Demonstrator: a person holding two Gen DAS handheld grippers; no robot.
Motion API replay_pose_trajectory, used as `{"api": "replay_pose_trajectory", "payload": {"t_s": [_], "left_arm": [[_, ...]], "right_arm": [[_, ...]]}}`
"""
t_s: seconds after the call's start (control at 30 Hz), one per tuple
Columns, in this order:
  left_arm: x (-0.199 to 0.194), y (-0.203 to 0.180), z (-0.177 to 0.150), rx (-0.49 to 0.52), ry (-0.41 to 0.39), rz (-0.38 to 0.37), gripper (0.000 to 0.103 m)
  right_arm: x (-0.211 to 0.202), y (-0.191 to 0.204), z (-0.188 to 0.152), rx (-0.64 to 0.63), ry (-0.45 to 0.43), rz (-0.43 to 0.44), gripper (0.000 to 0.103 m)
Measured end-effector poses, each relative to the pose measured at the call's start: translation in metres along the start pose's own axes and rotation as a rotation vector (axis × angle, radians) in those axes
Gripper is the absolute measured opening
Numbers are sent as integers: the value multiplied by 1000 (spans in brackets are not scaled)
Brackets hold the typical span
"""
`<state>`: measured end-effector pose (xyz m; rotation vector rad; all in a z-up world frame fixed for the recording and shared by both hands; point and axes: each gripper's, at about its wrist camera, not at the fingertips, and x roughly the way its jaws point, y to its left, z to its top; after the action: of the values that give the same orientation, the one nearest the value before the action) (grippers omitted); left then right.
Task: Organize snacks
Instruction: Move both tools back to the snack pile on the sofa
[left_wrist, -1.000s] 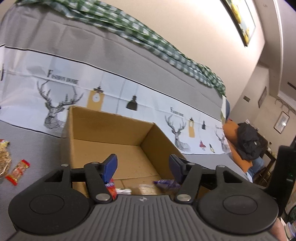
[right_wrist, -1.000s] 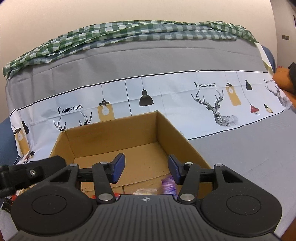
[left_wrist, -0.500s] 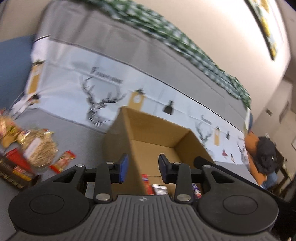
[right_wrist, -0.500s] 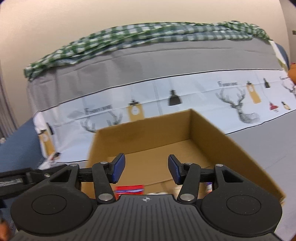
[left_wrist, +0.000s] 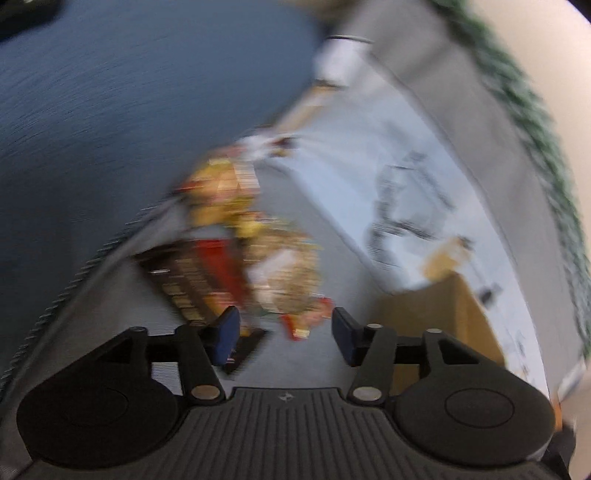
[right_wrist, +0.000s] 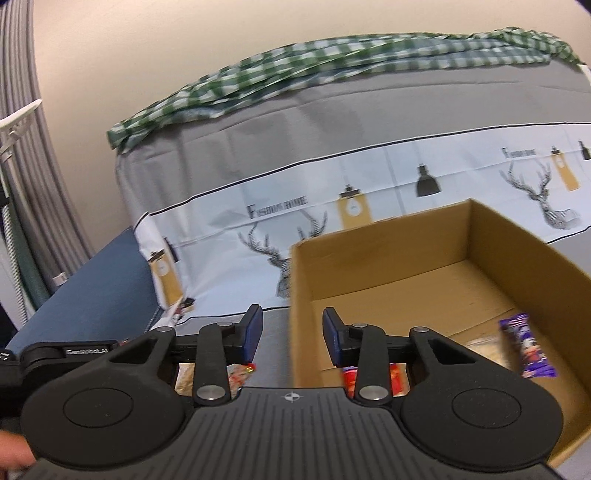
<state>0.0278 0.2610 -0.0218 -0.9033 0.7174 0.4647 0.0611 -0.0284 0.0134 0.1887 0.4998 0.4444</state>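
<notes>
The left wrist view is blurred by motion. My left gripper (left_wrist: 284, 332) points down at a pile of snack packs (left_wrist: 258, 258) on the grey sofa cover; its jaws are opening and the pads grip nothing. A small red pack (left_wrist: 306, 321) lies just beyond the fingertips. The cardboard box (left_wrist: 443, 314) is off to the right. My right gripper (right_wrist: 291, 332) hovers at the near left corner of the cardboard box (right_wrist: 388, 258); its jaws are closing with nothing between them. A purple pack (right_wrist: 526, 349) and a red pack (right_wrist: 351, 376) lie in the box.
A dark blue cushion (left_wrist: 110, 110) borders the snack pile on the left. Loose wrappers (right_wrist: 240, 373) lie under my right gripper's left finger. The printed deer cover (right_wrist: 369, 192) and a green checked cloth (right_wrist: 332, 66) cover the sofa back. A black device body (right_wrist: 66, 352) sits at lower left.
The left wrist view swung and rolled away from the box to the snack pile; its jaws narrowed, then widened. The right wrist view shifted left, the box now sits right, and its jaws narrowed.
</notes>
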Motion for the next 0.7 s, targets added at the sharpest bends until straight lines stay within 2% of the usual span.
{"api": "replay_pose_trajectory", "payload": {"t_s": [0.07,0.17,0.3,0.47,0.7], "left_arm": [[8,14,6,-64,36,49,66],[16,26,10,-115,67,55,71],[22,22,13,-92,62,85,75],[39,20,11,-94,66,224,75],[49,20,11,-80,70,246,75]], "right_arm": [[4,5,-1,0,11,19,38],[9,9,-4,5,42,50,38],[17,16,-11,-9,86,86,38],[24,34,-16,-59,103,135,38],[43,55,-20,-97,118,147,38]]}}
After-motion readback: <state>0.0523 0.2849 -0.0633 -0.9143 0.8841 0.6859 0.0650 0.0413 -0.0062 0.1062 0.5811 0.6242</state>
